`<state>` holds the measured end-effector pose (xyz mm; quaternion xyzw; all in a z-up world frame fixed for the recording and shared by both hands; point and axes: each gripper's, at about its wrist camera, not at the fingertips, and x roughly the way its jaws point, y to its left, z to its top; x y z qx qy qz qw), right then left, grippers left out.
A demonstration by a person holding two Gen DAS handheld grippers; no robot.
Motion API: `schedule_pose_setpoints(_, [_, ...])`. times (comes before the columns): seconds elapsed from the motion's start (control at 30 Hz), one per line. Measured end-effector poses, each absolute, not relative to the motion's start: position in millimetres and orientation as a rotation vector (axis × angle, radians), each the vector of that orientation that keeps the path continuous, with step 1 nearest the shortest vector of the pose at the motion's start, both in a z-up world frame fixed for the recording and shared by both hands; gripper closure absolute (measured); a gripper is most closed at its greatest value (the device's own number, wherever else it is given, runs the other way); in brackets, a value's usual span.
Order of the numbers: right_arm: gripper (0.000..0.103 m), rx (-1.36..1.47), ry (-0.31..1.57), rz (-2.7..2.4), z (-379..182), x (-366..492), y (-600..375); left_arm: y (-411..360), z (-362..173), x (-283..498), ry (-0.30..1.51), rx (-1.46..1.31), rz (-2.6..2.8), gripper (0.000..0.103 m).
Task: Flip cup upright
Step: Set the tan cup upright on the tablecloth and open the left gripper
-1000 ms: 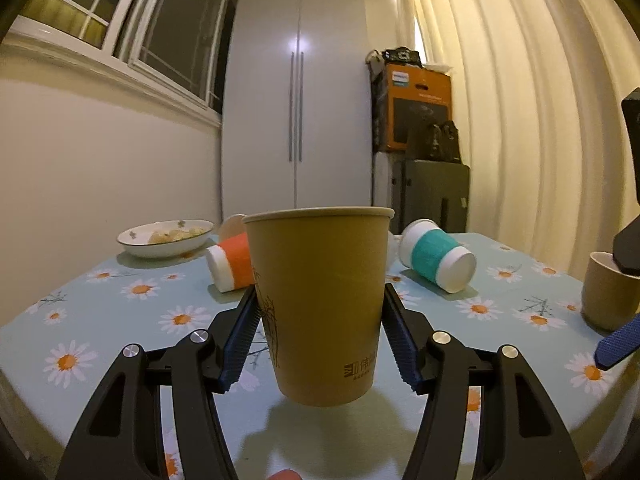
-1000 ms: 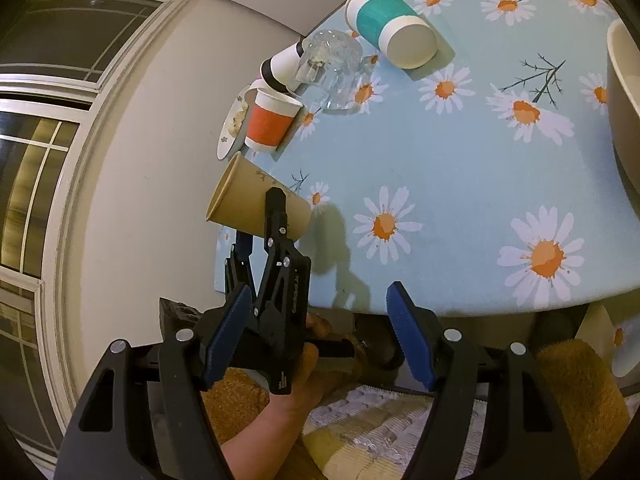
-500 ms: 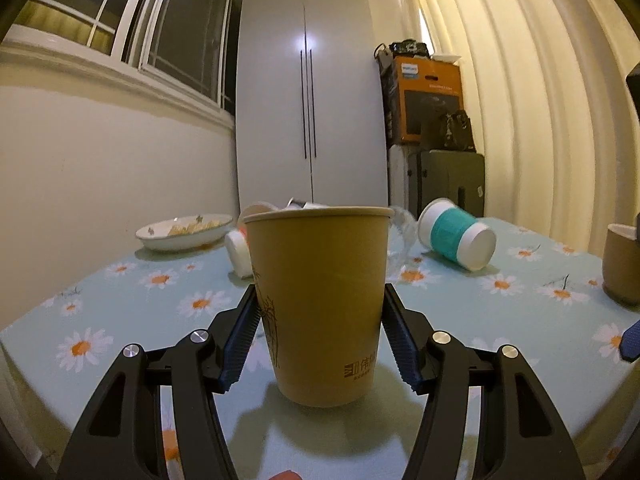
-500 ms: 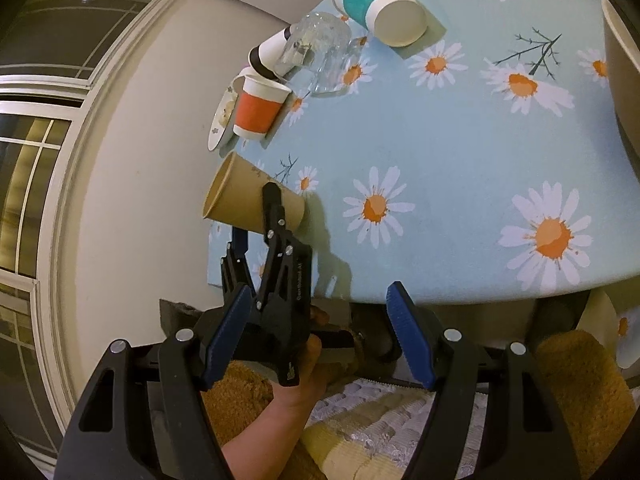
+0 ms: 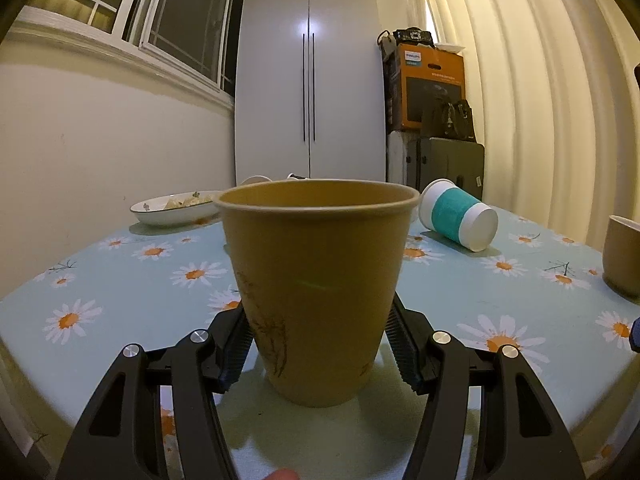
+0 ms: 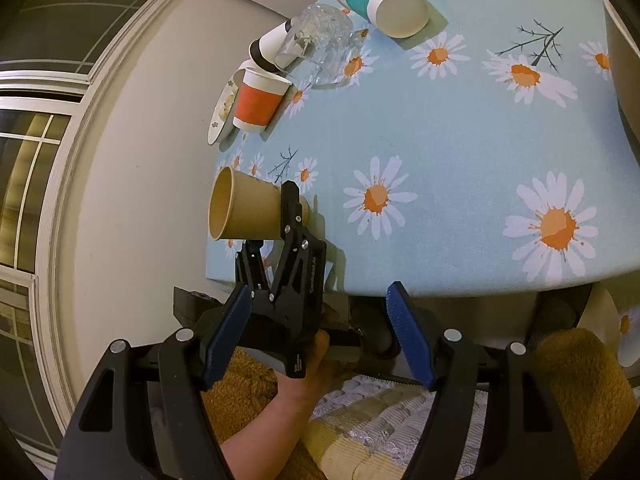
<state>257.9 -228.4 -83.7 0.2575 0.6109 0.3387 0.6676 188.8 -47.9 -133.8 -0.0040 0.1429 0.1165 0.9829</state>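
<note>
A tan paper cup (image 5: 316, 292) stands upright, mouth up, between the blue pads of my left gripper (image 5: 318, 340), which is shut on it near the table's front edge. Its base sits on or just above the daisy tablecloth (image 5: 500, 304). The right wrist view shows the same cup (image 6: 248, 212) held by the left gripper (image 6: 294, 220). My right gripper (image 6: 320, 340) is open and empty, off the table's front edge. A teal-banded cup (image 5: 456, 218) lies on its side at the back right.
An orange-banded cup (image 6: 260, 100), a clear glass mug (image 6: 316, 44) and a black-and-white cup (image 6: 270, 46) lie at the back by a white plate of food (image 5: 176, 208). A beige cup (image 5: 622, 256) stands at the right edge. Wall to the left.
My left gripper has lowered the tan cup towards the table near the front edge, still upright. My right gripper has stayed open and drifted slightly.
</note>
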Motion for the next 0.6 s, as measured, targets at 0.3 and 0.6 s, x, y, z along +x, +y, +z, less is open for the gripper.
schedule_pose_setpoints(0.3, [0.033, 0.591, 1.367, 0.773, -81, 256, -231, -50, -123, 185, 0.263, -0.028, 0.23, 0.009])
schedule_pose_setpoints(0.6, [0.033, 0.626, 1.337, 0.766, -70, 246, -241, -44, -98, 172, 0.263, -0.069, 0.208, 0.007])
